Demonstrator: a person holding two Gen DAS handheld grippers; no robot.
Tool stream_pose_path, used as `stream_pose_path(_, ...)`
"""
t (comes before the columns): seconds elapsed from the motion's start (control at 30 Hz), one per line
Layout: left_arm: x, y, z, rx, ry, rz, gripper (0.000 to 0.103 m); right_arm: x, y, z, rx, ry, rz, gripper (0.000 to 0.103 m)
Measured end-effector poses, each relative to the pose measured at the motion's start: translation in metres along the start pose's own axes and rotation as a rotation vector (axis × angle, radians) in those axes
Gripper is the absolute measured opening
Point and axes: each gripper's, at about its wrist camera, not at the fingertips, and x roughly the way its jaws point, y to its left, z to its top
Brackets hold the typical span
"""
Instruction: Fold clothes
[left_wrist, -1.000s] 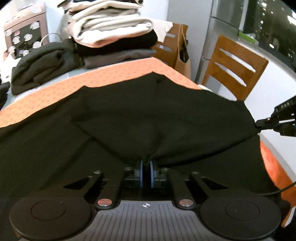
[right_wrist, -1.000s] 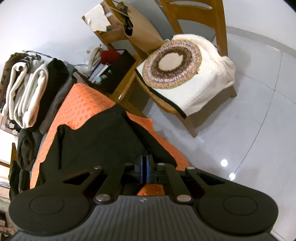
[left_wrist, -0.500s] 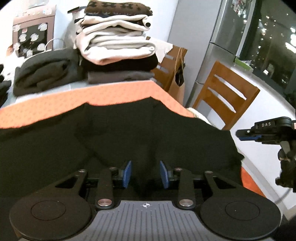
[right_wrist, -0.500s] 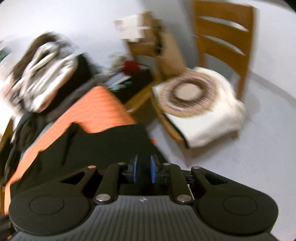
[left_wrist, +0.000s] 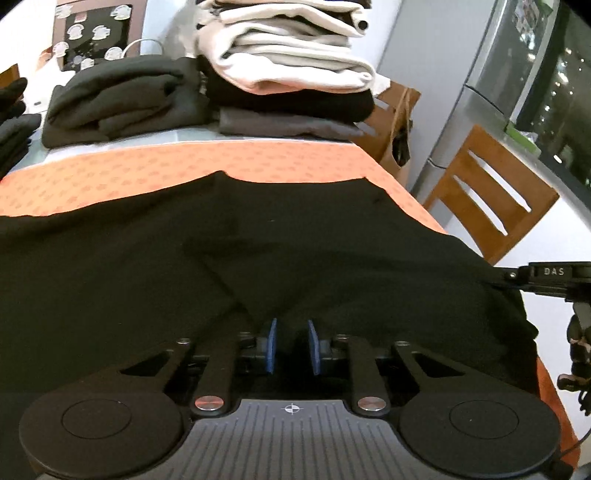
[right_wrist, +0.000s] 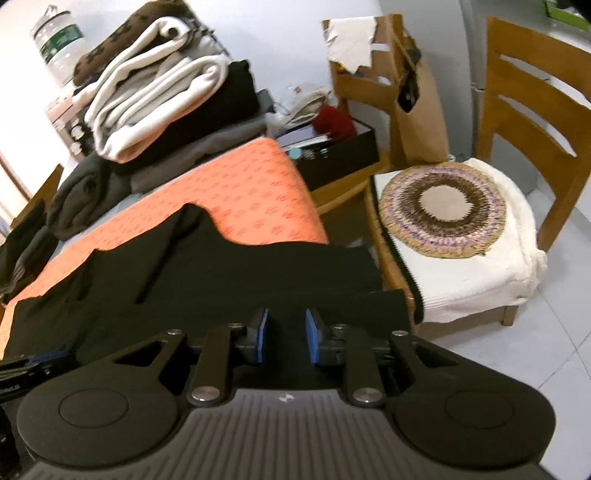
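A black garment (left_wrist: 295, 240) lies spread across the orange tablecloth (left_wrist: 184, 170); it also shows in the right wrist view (right_wrist: 221, 280). My left gripper (left_wrist: 291, 345) hovers low over its near edge. The blue pads (left_wrist: 271, 345) stand a little apart and the jaws are closing, with dark cloth under the gap but no pinch that I can see. My right gripper (right_wrist: 286, 339) sits at the garment's right end near the table edge. Its jaws are opening and the pads (right_wrist: 312, 339) are off the cloth. Its tip (left_wrist: 517, 278) shows beside the garment's right corner.
A tall stack of folded cream and black clothes (left_wrist: 291, 62) and a dark folded pile (left_wrist: 122, 99) stand at the table's back. Right of the table are a wooden chair (right_wrist: 532, 122) with a round woven mat (right_wrist: 443, 210), a paper bag (right_wrist: 413, 92) and a black box (right_wrist: 340, 155).
Both grippers were shut on the black cloth a second ago; now both have their pads apart and the cloth lies flatter. The right view has rolled upright and swung left.
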Motion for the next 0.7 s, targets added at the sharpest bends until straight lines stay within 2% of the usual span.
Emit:
stream_pose_path(0.1,0.000,0.003,0.001,-0.012,-0.007,0.004,0.021,0.003,-0.012,-0.002,0.029,0.002,-0.068,0.025)
stream_pose_path(0.17,-0.001,0.003,0.001,-0.014,-0.007,0.012,0.021,0.002,-0.023,-0.003,0.071,0.006,-0.069,0.031)
stream_pose_path(0.27,-0.005,-0.002,0.004,-0.005,-0.007,0.005,0.028,0.000,-0.022,-0.004,0.059,0.009,-0.090,0.031)
stream_pose_path(0.47,-0.005,-0.025,0.004,0.092,0.011,-0.060,0.030,-0.008,-0.012,-0.006,0.054,0.018,-0.075,0.031)
stream_pose_path(0.7,-0.027,-0.034,-0.005,0.096,-0.014,-0.082,0.041,-0.035,0.000,-0.014,0.011,-0.008,-0.025,0.031)
